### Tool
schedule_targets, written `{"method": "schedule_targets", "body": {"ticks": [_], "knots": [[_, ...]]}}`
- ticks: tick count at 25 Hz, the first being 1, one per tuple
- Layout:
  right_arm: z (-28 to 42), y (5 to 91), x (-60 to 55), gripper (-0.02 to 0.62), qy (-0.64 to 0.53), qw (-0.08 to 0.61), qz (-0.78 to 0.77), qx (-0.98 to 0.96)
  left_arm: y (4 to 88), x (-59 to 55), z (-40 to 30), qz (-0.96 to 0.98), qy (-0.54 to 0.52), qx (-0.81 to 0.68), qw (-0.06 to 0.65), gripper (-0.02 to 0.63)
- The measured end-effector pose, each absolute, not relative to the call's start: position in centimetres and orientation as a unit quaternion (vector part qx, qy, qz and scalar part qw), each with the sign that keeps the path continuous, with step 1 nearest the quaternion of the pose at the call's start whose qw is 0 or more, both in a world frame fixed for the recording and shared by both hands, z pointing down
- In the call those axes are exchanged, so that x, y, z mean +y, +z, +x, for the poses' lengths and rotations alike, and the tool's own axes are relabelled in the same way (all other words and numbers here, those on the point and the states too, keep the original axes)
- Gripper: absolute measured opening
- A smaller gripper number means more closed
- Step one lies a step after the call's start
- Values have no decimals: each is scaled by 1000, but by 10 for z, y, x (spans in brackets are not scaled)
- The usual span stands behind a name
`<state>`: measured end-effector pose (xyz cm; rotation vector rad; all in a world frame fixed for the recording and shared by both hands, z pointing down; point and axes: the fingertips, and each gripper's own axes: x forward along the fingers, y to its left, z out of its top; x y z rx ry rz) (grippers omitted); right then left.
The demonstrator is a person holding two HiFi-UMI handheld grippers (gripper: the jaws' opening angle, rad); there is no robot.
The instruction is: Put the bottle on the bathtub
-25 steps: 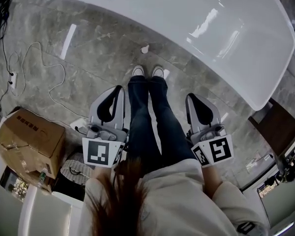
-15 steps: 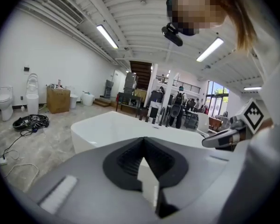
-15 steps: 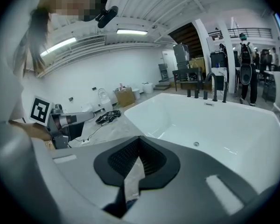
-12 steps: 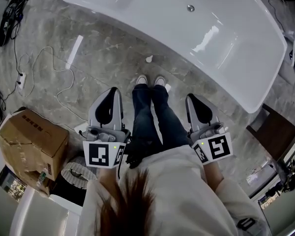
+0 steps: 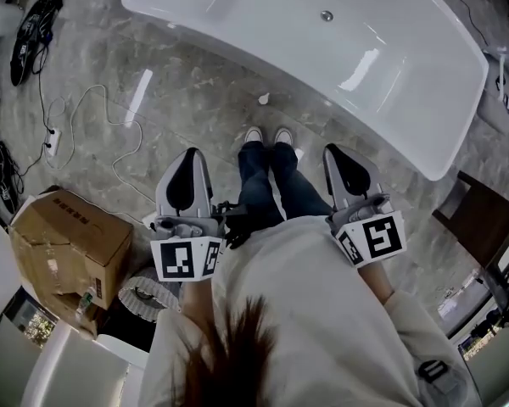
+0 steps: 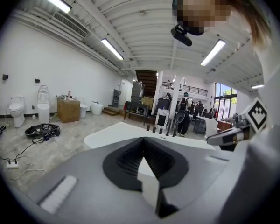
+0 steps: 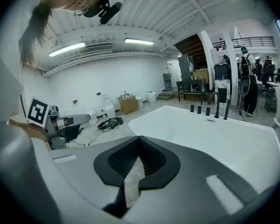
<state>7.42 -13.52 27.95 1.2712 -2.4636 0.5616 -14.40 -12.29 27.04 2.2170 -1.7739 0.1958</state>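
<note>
The white bathtub [image 5: 407, 83] lies across the floor ahead of the person's shoes [image 5: 267, 135]. No bottle shows in any view. My left gripper [image 5: 187, 155] hangs beside the left leg, jaws closed together with nothing between them. My right gripper [image 5: 336, 153] hangs beside the right leg, also shut and empty. In the left gripper view the left gripper [image 6: 142, 141] points over the bathtub [image 6: 116, 132] end. In the right gripper view the right gripper [image 7: 139, 141] points along the bathtub [image 7: 214, 139], and the left gripper [image 7: 60, 120] shows at the left.
A cardboard box [image 5: 68, 244] and a round basket [image 5: 144, 295] stand at the lower left. A white cable [image 5: 93, 134] and power strip [image 5: 51, 142] lie on the marble floor. Black taps [image 7: 207, 110] line the tub's far side. A dark cabinet [image 5: 483, 219] stands at the right.
The head view has drawn back a little, so the bathtub sits higher and smaller in the frame. Both grippers stay shut at the person's sides.
</note>
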Motion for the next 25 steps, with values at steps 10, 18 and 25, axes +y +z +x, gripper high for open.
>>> {"method": "schedule_targets", "body": {"ticks": [10,18,25], "knots": [[96,234,-149,-2,173,118,479,-852,223,-123,-145,774,51,-621,113,48],[99,205,-155,-2,151,103,491,-852,193,-134,-139,779,26,-620,94,48],[105,189,-152,-2,141,83,507,-846,185,-132,-123,797,26,-597,83,48]]}}
